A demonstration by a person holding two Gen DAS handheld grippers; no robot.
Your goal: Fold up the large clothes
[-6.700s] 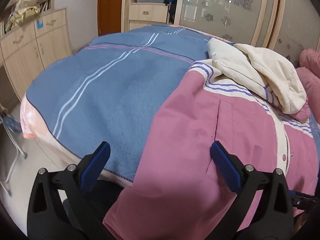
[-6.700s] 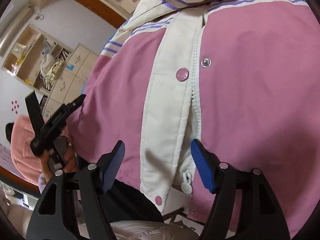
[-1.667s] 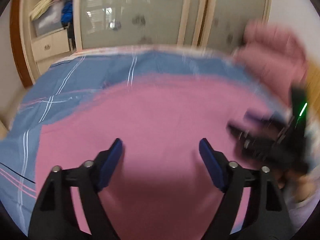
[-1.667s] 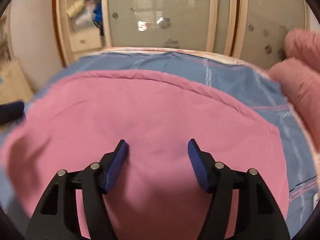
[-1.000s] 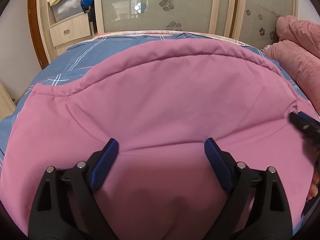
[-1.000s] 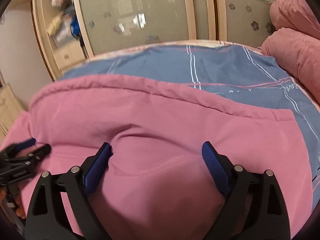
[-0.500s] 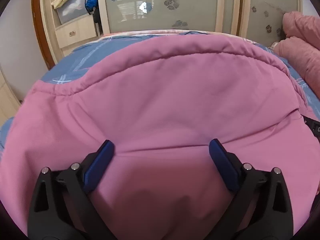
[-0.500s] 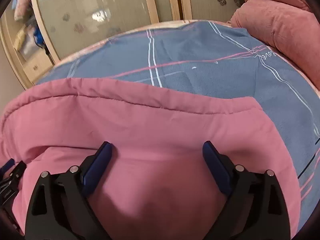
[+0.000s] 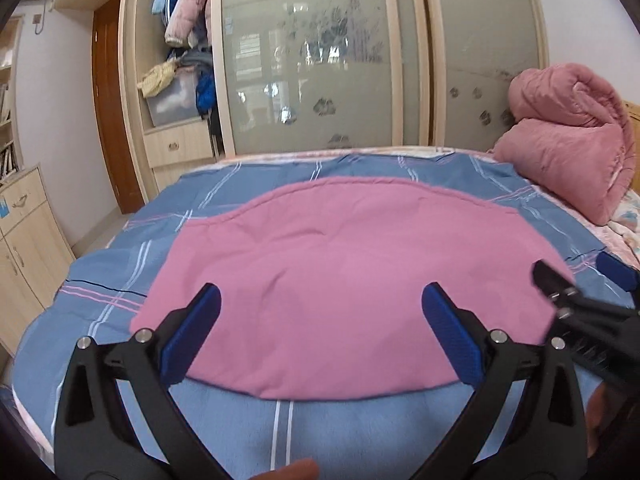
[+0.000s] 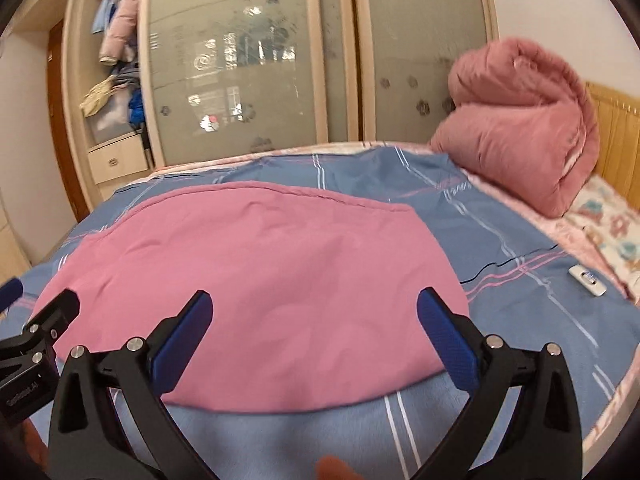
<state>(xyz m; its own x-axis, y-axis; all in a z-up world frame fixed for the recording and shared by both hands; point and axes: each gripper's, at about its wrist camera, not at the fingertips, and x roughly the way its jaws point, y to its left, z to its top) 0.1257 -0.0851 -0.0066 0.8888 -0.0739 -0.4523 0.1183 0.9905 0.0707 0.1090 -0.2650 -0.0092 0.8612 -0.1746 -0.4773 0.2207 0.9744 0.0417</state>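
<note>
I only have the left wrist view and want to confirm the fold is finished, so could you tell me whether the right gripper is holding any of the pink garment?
Observer: No. In the right wrist view the right gripper is open, its blue pads apart and nothing between them; the pink garment lies flat on the bed beyond it.
Operator: Thank you. Is anything lying on the bed to the right of the garment, outside my frame?
Observer: Yes, a small white device sits on the blue plaid bedspread, apart from the garment.
Operator: And what is behind the rolled pink quilt?
Observer: A wooden headboard stands right behind the pink quilt.
</note>
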